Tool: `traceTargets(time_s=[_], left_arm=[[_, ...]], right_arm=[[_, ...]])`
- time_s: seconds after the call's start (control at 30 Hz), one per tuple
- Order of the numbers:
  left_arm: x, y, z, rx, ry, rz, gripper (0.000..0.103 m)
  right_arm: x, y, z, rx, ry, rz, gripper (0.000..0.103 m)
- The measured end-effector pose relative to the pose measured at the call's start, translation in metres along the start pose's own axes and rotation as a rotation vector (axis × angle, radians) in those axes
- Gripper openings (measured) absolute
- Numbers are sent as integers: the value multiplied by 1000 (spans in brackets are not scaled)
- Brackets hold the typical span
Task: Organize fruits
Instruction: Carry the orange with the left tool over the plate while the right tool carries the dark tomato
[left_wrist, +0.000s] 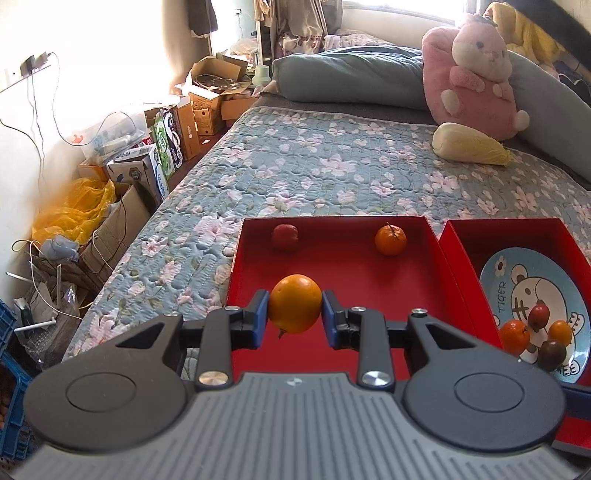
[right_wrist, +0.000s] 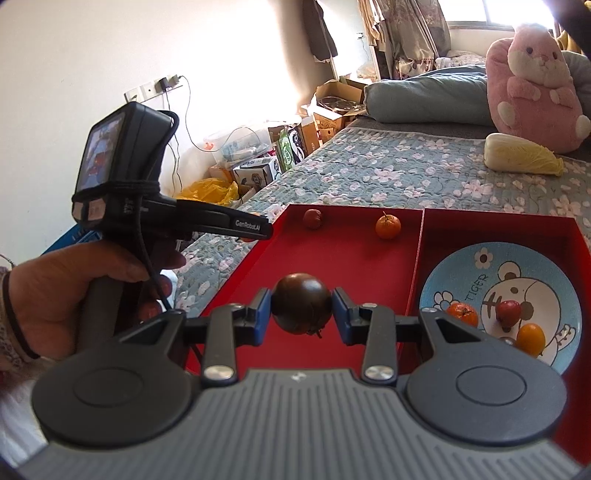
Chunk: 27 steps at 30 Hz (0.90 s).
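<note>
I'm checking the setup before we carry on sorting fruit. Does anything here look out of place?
A napa cabbage lies loose on the quilt beside the pink plush toy, far from both red trays. It is a vegetable, not fruit, and sits in no container. Nothing looks spilled or damaged.

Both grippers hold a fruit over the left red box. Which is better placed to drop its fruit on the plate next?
Right, probably. The right hand-held gripper, shut on the dark tomato, sits nearer the blue plate. The left hand-held gripper with its orange fruit is farther left.
</note>
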<state>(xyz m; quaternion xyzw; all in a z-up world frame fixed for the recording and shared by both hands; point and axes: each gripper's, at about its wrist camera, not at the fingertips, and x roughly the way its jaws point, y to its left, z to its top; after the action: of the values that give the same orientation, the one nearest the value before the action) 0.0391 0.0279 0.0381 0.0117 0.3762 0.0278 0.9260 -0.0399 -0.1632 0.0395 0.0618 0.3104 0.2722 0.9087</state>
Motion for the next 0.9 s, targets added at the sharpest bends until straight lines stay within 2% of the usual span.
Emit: traceTargets(time_s=[0.2, 0.43, 0.7, 0.9], left_arm=[[6, 3, -2, -9, -12, -13, 36], [12, -2, -1, -23, -21, -63, 36], [11, -26, 4, 16, -47, -143, 36], [2, -44, 8, 26, -68, -204, 36]], right_arm=[[15, -2, -2, -7, 50, 18, 40], [15, -15, -5, 41, 55, 23, 40], [-14, -43, -9, 82, 19, -15, 40], [-39, -73, -14, 129, -12, -96, 40]])
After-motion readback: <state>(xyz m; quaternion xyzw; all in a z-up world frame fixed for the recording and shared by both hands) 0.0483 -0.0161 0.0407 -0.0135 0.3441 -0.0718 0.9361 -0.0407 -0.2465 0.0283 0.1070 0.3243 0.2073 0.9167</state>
